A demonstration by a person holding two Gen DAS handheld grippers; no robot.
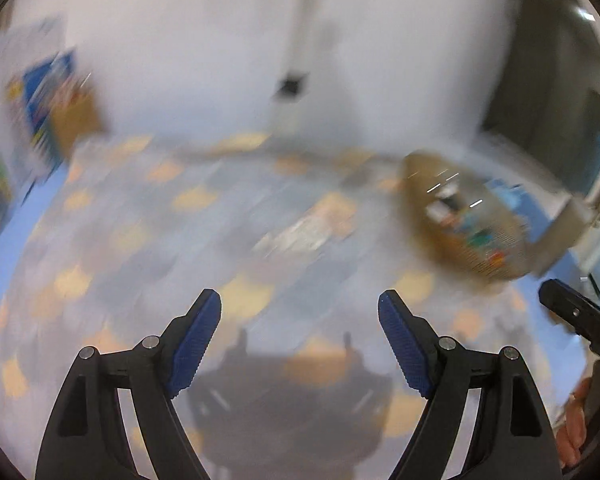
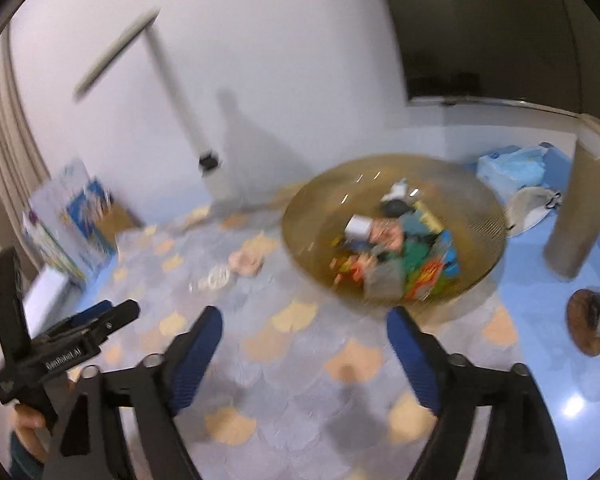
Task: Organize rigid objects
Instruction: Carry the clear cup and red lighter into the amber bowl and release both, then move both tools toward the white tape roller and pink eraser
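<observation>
Item: my left hand-held gripper [image 1: 300, 312], blue-padded fingers spread wide, holding nothing; its black body in the right wrist view carries white lettering too blurred to read. Item: my right hand-held gripper [image 2: 304, 324], likewise wide apart and bare. Item: round brown wire-mesh basket [image 2: 476, 208] of mixed coloured rigid toys [image 2: 404, 256], on the desk's grey-and-peach scale-patterned mat [image 2: 292, 360], ahead and right. Open mat lies between fingers and basket. Blue desk [image 2: 540, 304] edges the mat.

Open patterned table [image 2: 300, 360] lies in front of the mesh bowl [image 2: 392, 232]. Left of the bowl lie two small items [image 2: 228, 272]; right of it stands a brown post [image 2: 580, 208].
</observation>
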